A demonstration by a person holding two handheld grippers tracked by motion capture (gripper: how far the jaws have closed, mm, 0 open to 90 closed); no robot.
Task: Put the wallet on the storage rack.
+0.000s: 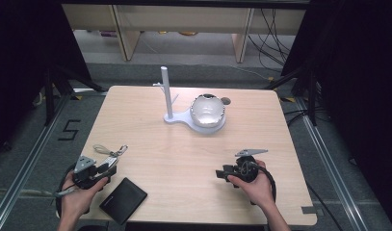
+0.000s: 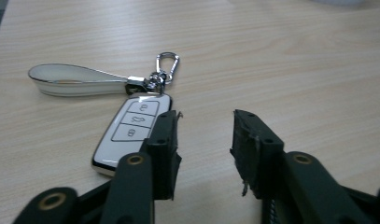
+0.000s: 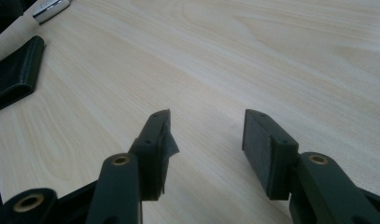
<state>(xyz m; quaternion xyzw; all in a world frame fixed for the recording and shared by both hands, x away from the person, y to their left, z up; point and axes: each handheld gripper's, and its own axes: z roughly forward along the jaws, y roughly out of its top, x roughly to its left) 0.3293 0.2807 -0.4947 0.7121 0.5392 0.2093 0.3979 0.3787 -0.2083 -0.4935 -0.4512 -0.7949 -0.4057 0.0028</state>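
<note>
hovering low over the table [image 1: 184, 154], left tool [image 2: 204, 135] gaping empty just beside the car key [image 2: 131, 135], right tool [image 3: 206, 140] likewise parted, holding nothing

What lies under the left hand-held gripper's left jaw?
The white car key fob with black buttons lies flat on the light wooden table, its near right edge hidden beneath that jaw. Its white strap loop is uncovered.

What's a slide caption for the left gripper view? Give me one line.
Open left gripper over the table, its left jaw beside a white key fob with strap.
</note>
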